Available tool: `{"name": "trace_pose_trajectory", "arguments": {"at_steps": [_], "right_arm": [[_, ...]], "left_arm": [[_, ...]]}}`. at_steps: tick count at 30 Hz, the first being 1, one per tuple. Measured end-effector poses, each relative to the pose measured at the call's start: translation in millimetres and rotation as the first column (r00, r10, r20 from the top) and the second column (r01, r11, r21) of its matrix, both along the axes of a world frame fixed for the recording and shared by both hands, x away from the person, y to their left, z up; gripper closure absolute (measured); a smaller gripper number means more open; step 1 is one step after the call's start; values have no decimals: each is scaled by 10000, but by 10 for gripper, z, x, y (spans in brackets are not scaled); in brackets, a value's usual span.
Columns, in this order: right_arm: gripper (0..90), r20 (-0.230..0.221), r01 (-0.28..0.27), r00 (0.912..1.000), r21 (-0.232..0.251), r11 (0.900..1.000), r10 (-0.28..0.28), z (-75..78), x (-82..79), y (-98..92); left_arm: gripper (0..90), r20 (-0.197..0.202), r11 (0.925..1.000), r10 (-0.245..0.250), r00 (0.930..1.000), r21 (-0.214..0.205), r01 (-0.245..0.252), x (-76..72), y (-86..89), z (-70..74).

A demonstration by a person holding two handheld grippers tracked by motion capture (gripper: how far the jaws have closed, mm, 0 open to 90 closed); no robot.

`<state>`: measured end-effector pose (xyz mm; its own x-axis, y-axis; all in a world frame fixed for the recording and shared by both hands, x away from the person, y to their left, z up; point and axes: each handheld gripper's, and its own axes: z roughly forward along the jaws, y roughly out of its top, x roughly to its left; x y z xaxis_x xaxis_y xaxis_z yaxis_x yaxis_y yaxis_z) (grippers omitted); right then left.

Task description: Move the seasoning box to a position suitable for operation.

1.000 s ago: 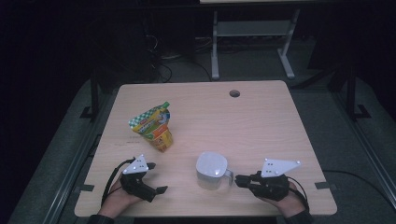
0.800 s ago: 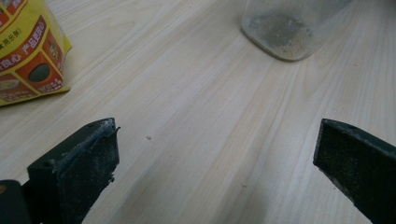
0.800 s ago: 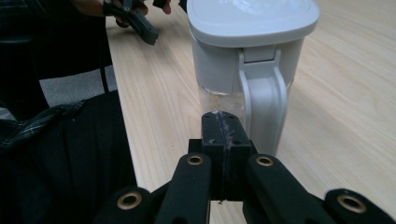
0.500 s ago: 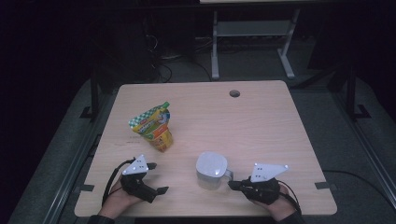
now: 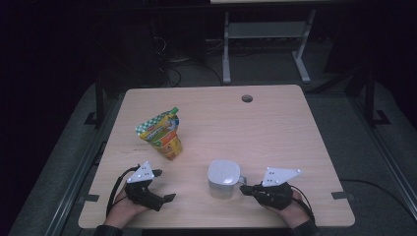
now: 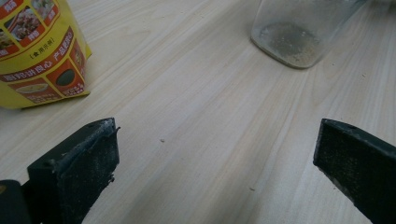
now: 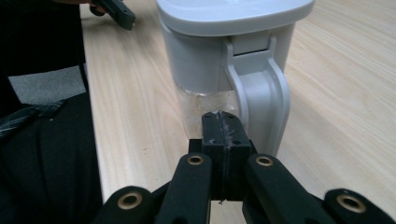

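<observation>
Right gripper view: the right hand-held gripper [image 7: 222, 122], pads pressed together, faces the clear jar's [image 7: 205, 100] white plastic handle [image 7: 259, 100].

each hand carries a black gripper: the left gripper [image 5: 169, 197] and the right gripper [image 5: 244, 189] both wear a pale grey three-cornered plate on top, dotted with small dark marks. a thin black cable loops off the back of each. the jaws are flat black blocks with a rough, dusty pad face. on the right gripper, black link arms show round brass-coloured rivets, and small screw holes sit in the jaw tips. dark sleeve cuffs end at the wrists.
</observation>
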<state>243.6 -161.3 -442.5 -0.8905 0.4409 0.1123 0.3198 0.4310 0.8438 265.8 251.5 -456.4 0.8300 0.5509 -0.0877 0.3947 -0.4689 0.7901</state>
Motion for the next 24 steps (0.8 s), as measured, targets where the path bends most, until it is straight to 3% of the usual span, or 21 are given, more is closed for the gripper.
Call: {"name": "trace_pose_trajectory", "arguments": {"at_steps": [24], "right_arm": [[897,38,576,9983,203,9981,-577,-18,431,-48]], "left_arm": [[0,89,9966,-821,9966,-60,821,-40,-102,1]]}}
